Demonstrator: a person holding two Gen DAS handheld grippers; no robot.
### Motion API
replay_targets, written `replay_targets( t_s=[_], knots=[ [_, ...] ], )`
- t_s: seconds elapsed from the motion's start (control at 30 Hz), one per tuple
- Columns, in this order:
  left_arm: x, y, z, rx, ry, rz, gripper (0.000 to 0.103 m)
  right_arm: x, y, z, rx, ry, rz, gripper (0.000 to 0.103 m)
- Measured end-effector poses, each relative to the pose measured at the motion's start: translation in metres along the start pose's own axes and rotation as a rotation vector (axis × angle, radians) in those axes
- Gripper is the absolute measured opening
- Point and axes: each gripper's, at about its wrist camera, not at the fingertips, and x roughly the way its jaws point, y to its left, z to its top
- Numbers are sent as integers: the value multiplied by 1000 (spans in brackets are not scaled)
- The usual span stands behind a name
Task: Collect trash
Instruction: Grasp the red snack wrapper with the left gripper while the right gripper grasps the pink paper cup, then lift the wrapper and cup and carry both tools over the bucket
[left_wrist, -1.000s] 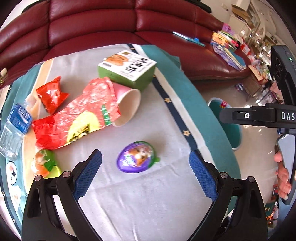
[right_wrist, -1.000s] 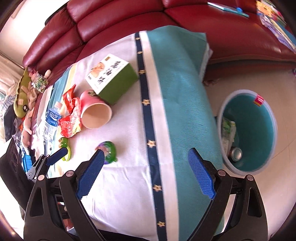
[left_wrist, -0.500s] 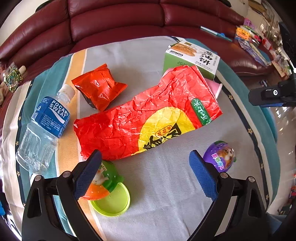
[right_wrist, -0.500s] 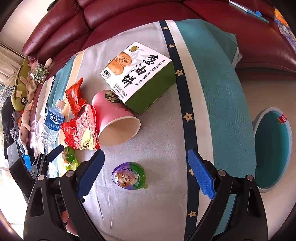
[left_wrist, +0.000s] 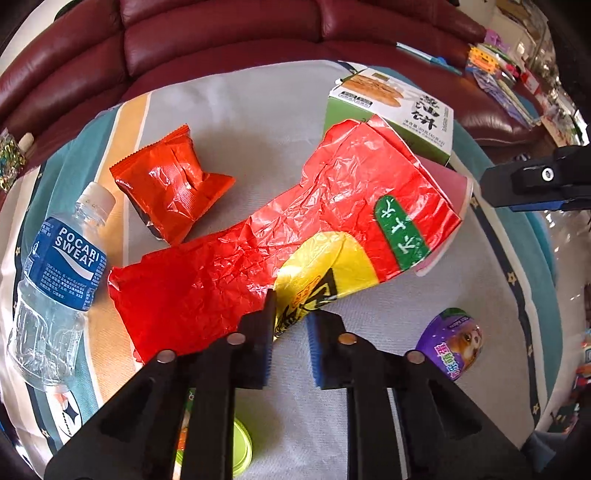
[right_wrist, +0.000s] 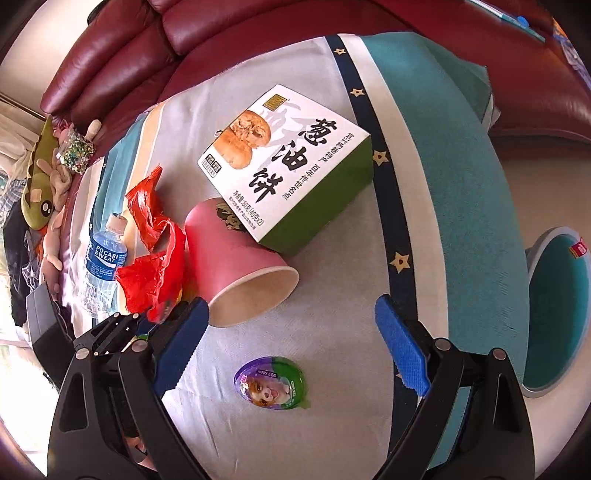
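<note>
The left tongs (left_wrist: 290, 334) have their blue pads pinched in on the near edge of the big crumpled red and yellow wrapper (left_wrist: 258, 266), which lies across the cloth-covered desk (left_wrist: 388, 306) with its far end draped over a tipped pink paper cup (right_wrist: 236, 258). The right tongs (right_wrist: 291, 341) hang spread wide and empty above a purple egg-shaped toy capsule (right_wrist: 271, 384) resting on the cloth. Under the left tongs sits a green lid (left_wrist: 242, 450). Left of the wrapper lies a Pocari Sweat bottle (left_wrist: 59, 284) on its side, and just beyond the wrapper a small orange snack packet (left_wrist: 170, 188). Further back, touching the cup, stands a green and white pastry box (right_wrist: 291, 162). A teal bin (right_wrist: 557, 306) stands on the floor beside the desk, and the red leather sofa (left_wrist: 221, 33) runs behind it all.
</note>
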Motion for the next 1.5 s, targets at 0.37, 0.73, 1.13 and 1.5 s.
replay_targets(
  t_s=[0.37, 0.73, 1.13, 1.5],
  knots=[
    [-26, 18, -2, -77, -25, -74, 10, 37, 30, 9, -44, 33, 80, 87],
    [-42, 18, -6, -116, -51, -74, 10, 26, 42, -8, -118, -1, 117, 67],
    [-103, -17, -7, -86, -156, -74, 8, -46, 15, -34, -103, -111, 149, 67],
    [-139, -67, -8, -23, -216, -67, 5, -102, -42, -61, -31, -199, 133, 67]
  ],
)
